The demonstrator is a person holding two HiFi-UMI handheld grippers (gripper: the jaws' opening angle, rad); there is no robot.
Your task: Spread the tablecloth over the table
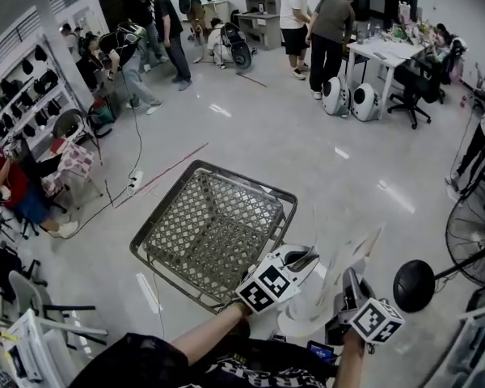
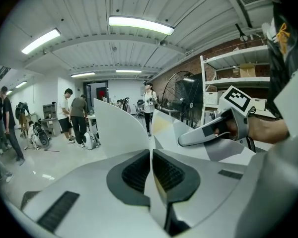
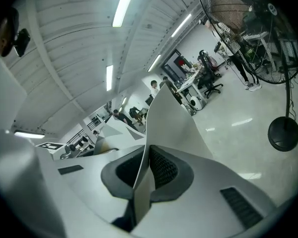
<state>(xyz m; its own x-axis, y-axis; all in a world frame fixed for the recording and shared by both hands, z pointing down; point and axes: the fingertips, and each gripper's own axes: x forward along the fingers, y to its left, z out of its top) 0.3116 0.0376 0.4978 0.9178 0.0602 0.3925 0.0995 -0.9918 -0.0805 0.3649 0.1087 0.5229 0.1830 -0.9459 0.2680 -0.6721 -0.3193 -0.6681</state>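
Though tablecloth (image 2: 116, 128) blurred in head view, left gripper (image 2: 151, 167), right gripper (image 3: 148, 170) jaws pinch it.

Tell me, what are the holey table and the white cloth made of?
The table looks like grey metal: its top is an open lattice inside a thin rim. The tablecloth looks like thin, smooth plastic or coated fabric, pale and matte; it holds stiff curves instead of drooping.
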